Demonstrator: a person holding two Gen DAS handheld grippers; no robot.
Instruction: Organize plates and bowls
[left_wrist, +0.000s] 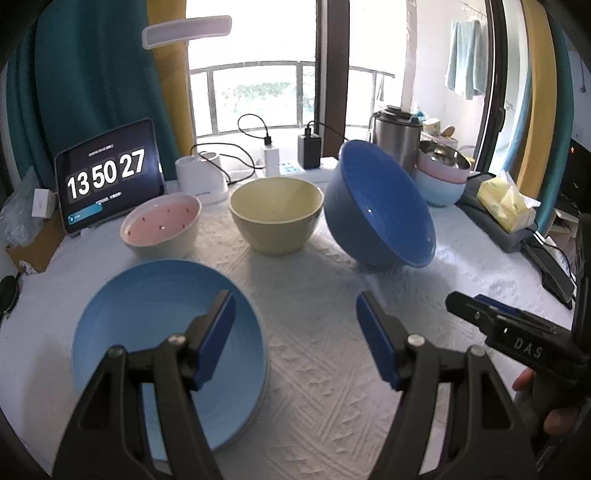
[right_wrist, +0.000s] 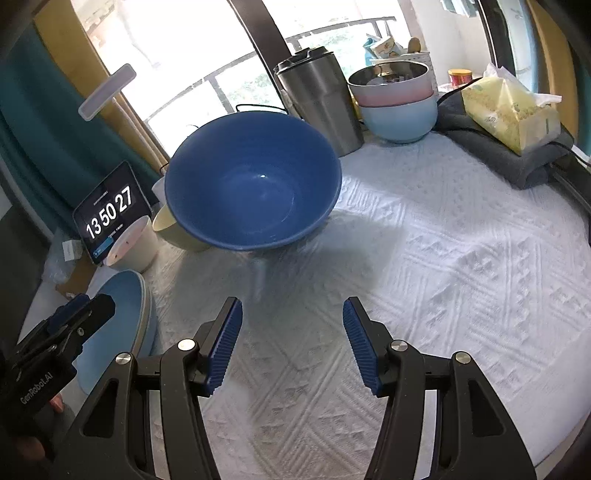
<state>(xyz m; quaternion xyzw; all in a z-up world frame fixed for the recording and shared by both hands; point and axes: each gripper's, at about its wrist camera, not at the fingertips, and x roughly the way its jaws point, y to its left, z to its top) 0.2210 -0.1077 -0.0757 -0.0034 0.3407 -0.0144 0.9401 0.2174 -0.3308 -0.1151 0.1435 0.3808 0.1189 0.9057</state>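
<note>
Behind blue bowl (right_wrist: 251, 192), hidden yellow bowl (left_wrist: 276, 214).

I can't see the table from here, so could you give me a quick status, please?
Both tools open, empty: left, right. Dark blue bowl tilted, untouched. Nothing in the way.

A dark blue bowl (left_wrist: 380, 206) sits tilted on the white textured cloth, its mouth facing the cameras; beside it stand a yellow bowl (left_wrist: 276, 214) and a pink-lined bowl (left_wrist: 160, 225), both upright; nearer lies a light blue plate (left_wrist: 159, 310).
</note>
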